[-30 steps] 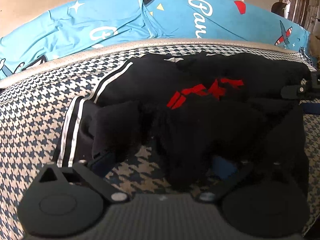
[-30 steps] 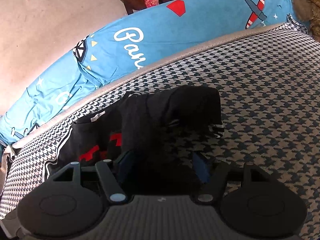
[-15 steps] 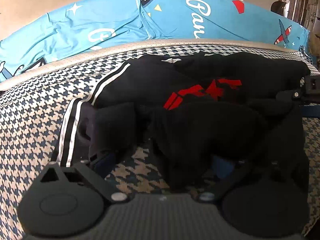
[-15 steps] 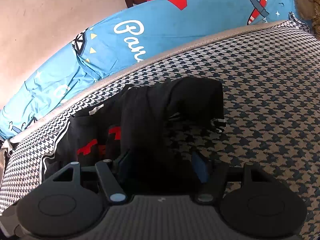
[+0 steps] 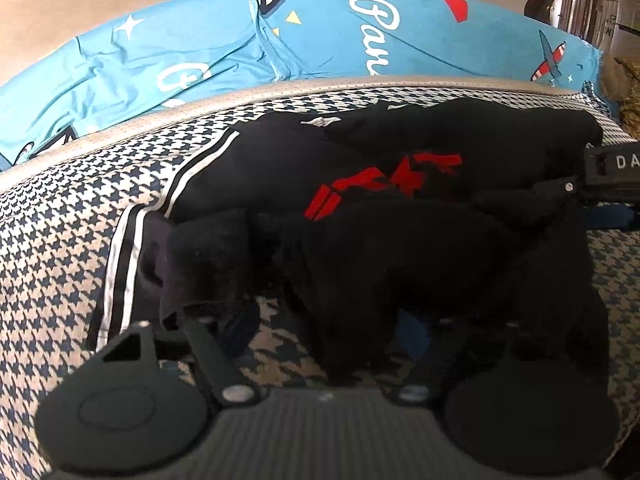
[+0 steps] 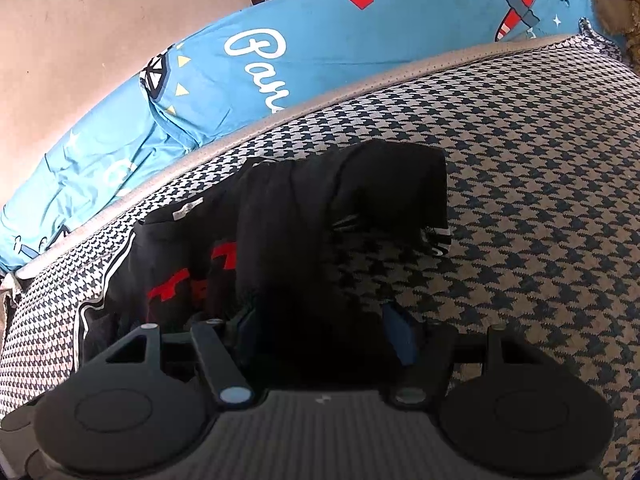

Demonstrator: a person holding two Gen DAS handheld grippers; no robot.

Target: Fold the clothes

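Black garment [image 5: 360, 184] with red print, centre of frame on the checked cover [image 5: 52, 240]; left gripper [image 5: 332, 332] and right gripper [image 6: 320, 328] each pinch its near hem.

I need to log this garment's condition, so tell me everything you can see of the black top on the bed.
The black top is soft, matte fabric with a red print on its front, white stripes along one side and a small white tag at the neck. It lies bunched and partly folded over itself on the houndstooth cover. The left gripper and right gripper each have dark cloth between their fingers.
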